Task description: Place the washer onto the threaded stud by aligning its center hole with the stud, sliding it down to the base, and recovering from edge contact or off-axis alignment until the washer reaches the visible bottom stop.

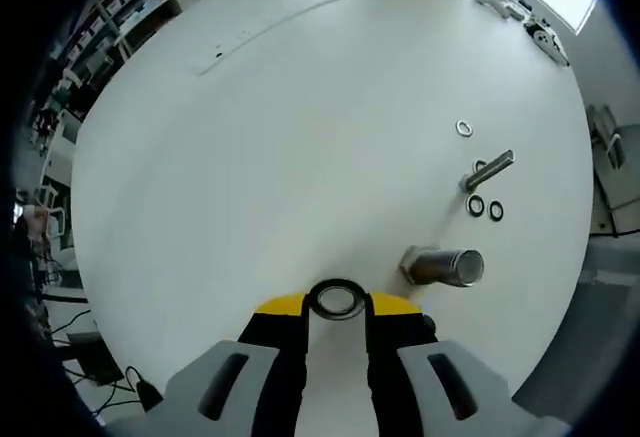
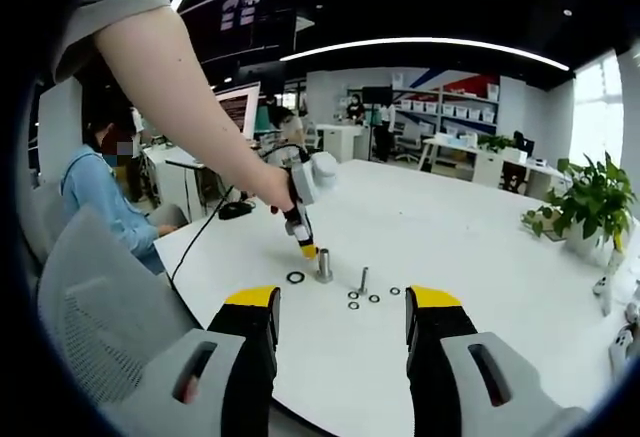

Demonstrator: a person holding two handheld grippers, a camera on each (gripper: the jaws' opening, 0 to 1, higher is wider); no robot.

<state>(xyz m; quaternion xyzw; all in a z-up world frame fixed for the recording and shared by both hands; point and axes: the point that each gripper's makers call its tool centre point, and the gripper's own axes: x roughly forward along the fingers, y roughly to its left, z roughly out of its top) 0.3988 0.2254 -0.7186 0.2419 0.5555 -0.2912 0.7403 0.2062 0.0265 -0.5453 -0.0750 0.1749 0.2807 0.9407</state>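
Note:
A black washer [image 1: 335,299] lies flat on the white table [image 1: 300,137], just under the yellow tips of my left gripper [image 1: 336,307]. That gripper's jaws stand slightly apart, holding nothing. The thick threaded stud [image 1: 445,267] stands to the right of the washer on its hex base. In the right gripper view the left gripper [image 2: 308,249] points down above the washer [image 2: 296,277], which sits beside the stud [image 2: 324,264]. My right gripper [image 2: 340,307] hovers wide open near the table's front edge, with nothing in it.
A thinner bolt [image 1: 487,170] stands behind the stud, with several small washers [image 1: 485,207] around it. A person's arm [image 2: 190,87] holds the left gripper. A grey chair [image 2: 90,297], a seated person [image 2: 95,187] and a black cable [image 2: 200,247] are on the left, a plant [image 2: 590,202] on the right.

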